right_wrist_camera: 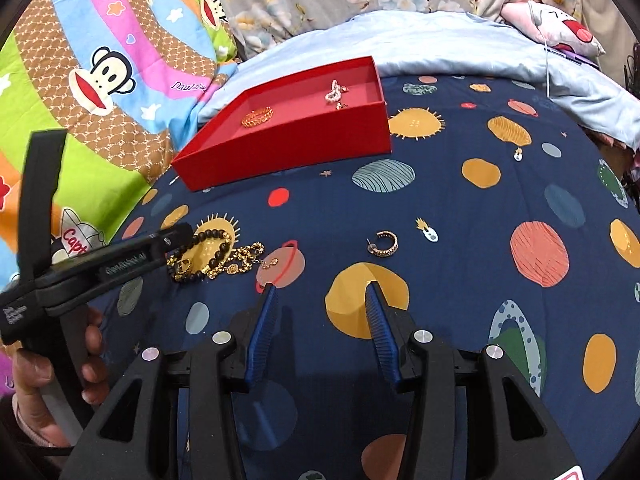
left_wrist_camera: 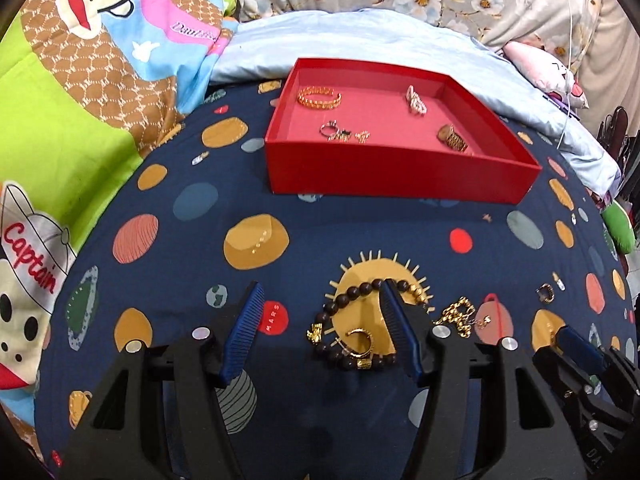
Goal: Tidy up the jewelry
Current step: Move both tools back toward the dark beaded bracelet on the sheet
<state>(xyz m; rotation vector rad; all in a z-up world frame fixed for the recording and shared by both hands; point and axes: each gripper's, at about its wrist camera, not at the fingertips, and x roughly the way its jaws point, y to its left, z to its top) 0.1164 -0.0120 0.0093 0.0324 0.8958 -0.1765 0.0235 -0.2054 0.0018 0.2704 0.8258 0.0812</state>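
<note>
Navy planet-print bedding (left_wrist_camera: pixel 256 184) fills both views, with cartoon monkey quilts at the upper left and a floral cover along the top. A red tray (left_wrist_camera: pixel 396 178) is seen in the upper centre of the left wrist view, already holding a gold bangle (left_wrist_camera: pixel 319 97), a pale bracelet (left_wrist_camera: pixel 416 100), small rings (left_wrist_camera: pixel 344 133) and a gold band (left_wrist_camera: pixel 452 139). The left gripper (left_wrist_camera: pixel 320 320) is held spread wide at the lower centre, nothing clasped; its right finger is lowered onto a dark bead bracelet (left_wrist_camera: pixel 348 300) piled with a gold chain (left_wrist_camera: pixel 460 316) on the sun print. The right gripper (right_wrist_camera: pixel 322 316) is also parted and empty, low in its frame, with a gold hoop earring (right_wrist_camera: pixel 385 243) lying apart just above it. The step in hand is judged to be picking the bead bracelet. For a clean grab, the fingers should be straddled over one arc of the beads only, clear of the tangled chain, then closed firmly and lifted slowly so the chain is not dragged along. The earring could be taken by the right gripper.
</note>
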